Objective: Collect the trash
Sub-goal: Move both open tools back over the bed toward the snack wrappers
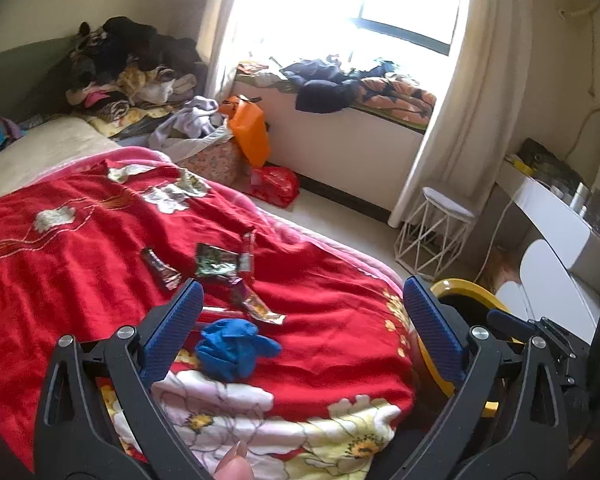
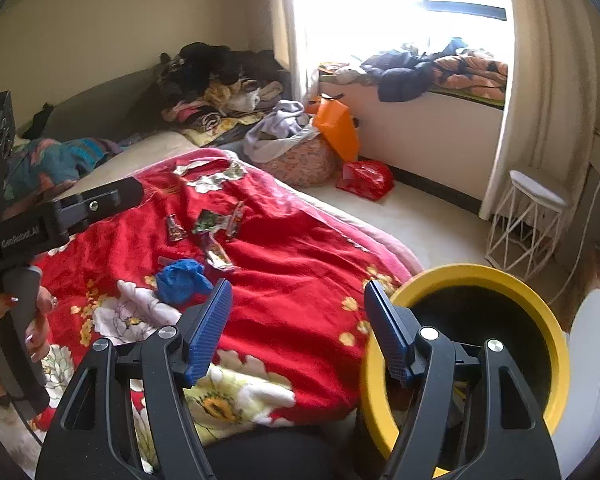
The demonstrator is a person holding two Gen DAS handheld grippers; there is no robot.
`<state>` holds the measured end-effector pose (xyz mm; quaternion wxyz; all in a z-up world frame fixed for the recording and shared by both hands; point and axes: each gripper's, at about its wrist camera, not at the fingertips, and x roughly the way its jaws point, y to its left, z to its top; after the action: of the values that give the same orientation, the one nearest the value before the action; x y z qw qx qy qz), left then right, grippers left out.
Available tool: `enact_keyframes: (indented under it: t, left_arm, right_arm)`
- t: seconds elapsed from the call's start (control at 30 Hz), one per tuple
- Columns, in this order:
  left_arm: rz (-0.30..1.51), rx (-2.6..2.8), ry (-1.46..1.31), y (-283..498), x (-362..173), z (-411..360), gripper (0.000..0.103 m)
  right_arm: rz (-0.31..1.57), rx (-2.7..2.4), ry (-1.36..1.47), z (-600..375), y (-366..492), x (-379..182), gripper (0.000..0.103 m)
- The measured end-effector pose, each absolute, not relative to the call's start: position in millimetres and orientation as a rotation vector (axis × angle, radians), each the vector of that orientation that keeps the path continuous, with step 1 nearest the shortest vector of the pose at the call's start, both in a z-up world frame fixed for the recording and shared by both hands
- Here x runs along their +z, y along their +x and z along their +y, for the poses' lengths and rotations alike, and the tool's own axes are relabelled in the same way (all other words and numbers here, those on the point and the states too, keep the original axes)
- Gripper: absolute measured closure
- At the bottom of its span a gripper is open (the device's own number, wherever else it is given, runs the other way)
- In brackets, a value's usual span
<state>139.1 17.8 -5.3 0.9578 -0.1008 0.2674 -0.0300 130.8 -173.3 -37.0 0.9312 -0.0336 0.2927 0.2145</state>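
A crumpled blue glove (image 1: 234, 348) lies on the red floral blanket (image 1: 80, 240), with several snack wrappers (image 1: 216, 266) just beyond it. My left gripper (image 1: 302, 292) is open and empty, hovering just above and behind the glove. In the right wrist view the glove (image 2: 182, 280) and wrappers (image 2: 212, 226) lie ahead to the left. My right gripper (image 2: 300, 292) is open and empty, over the blanket's edge beside a yellow-rimmed black bin (image 2: 476, 320). The bin also shows in the left wrist view (image 1: 460, 292).
A clothes pile (image 1: 124, 68) sits at the bed's far end. An orange bag (image 1: 250, 130) and a red bag (image 1: 274, 184) lie on the floor by the window bench. A white wire stool (image 1: 436, 232) and a white desk (image 1: 548, 216) stand at right.
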Motion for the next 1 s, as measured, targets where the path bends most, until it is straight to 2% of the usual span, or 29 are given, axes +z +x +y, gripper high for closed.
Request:
enact_keyframes:
  t: [0.6, 0.73, 1.0]
  left_arm:
    - [0.604, 0.094, -0.304, 162, -28, 105, 0.011]
    - [0.637, 0.124, -0.313, 173, -39, 121, 0.011]
    - [0.709, 0.141, -0.348, 195, -63, 141, 0.023]
  right_arm:
    - [0.643, 0.561, -0.192, -100, 178, -63, 0.038]
    - [0.683, 0.583, -0.238, -82, 197, -79, 0.044]
    - [0.766, 0.622, -0.33, -47, 229, -114, 0.05]
